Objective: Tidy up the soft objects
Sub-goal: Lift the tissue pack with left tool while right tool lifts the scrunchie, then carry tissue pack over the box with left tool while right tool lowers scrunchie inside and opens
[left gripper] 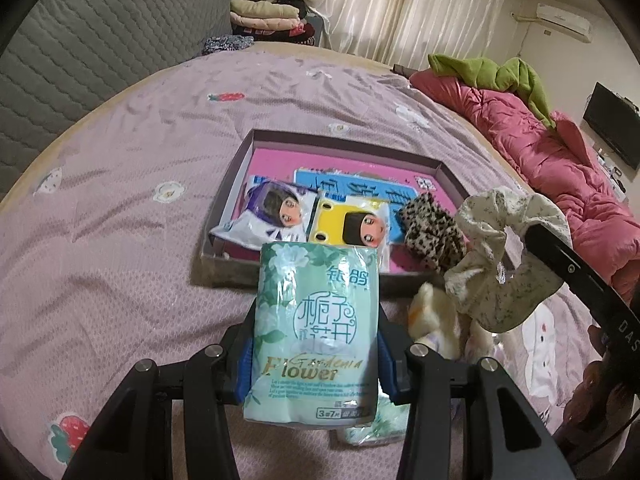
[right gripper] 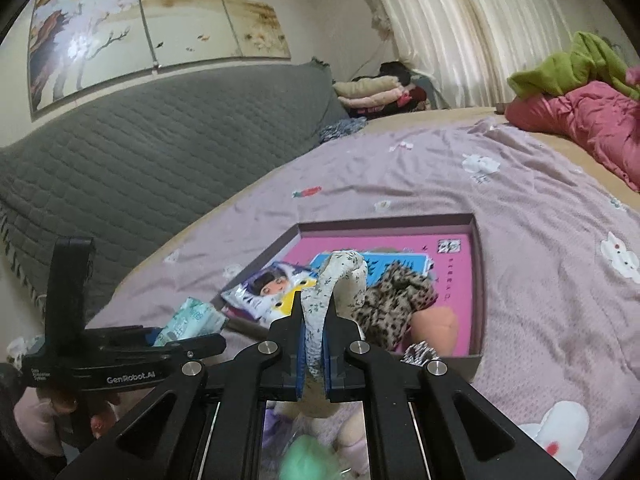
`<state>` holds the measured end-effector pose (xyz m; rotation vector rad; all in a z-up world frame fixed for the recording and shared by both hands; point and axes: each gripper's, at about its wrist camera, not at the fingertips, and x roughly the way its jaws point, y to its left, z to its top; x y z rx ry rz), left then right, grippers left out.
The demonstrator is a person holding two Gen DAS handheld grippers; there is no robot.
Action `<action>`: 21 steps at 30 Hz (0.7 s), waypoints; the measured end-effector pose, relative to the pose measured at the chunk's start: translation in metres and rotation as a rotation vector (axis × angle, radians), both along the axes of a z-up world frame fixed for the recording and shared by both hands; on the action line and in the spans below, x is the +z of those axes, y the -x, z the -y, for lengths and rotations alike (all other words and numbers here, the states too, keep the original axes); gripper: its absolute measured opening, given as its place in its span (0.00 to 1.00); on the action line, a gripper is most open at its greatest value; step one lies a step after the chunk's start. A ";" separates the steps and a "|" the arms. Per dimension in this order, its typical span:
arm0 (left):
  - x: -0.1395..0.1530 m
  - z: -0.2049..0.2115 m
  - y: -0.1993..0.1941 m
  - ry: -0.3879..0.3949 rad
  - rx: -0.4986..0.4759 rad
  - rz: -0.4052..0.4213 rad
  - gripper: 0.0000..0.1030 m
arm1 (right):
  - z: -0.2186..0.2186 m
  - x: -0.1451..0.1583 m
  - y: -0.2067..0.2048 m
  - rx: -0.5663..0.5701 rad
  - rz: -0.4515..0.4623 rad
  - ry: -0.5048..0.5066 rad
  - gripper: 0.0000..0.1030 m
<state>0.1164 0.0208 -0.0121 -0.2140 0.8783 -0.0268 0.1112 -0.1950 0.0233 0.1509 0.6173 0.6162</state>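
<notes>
**Two grippers, two soft things**

The left gripper (left gripper: 316, 364) pinches a green tissue pack (left gripper: 316, 332). Its blue pads press on both sides of the pack. The pack stands up between them, above the purple bed sheet (left gripper: 120, 260) and just in front of the box (left gripper: 352, 144).

The right gripper (right gripper: 314, 344) pinches a white hair scrunchie (right gripper: 340, 280) with tiny flowers on it. Its fingers are squeezed tight on the cloth. The scrunchie hangs in the air over the near side of the box.

The box lies flat on the bed. It has a pink bottom. Inside are two small packs with a cartoon face, one purple (left gripper: 264, 212) and one yellow (left gripper: 352, 224). A spotted scrunchie (left gripper: 432, 232) lies in the box too, just beside the white one.

A fluffy cream toy (left gripper: 436, 320) lies on the sheet near the box. A pink blanket (left gripper: 560, 168) is bunched up at the far side of the bed, with a green cloth (left gripper: 500, 72) on top.
</notes>
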 end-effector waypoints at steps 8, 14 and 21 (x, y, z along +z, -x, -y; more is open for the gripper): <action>0.008 0.010 -0.013 -0.019 -0.020 0.022 0.47 | 0.007 0.003 -0.006 -0.034 0.022 -0.018 0.06; 0.010 0.014 -0.028 -0.028 -0.027 0.021 0.47 | 0.008 0.007 -0.015 -0.045 0.042 -0.047 0.06; 0.013 0.016 -0.044 -0.041 -0.028 0.034 0.47 | 0.004 0.009 -0.024 -0.041 0.053 -0.062 0.06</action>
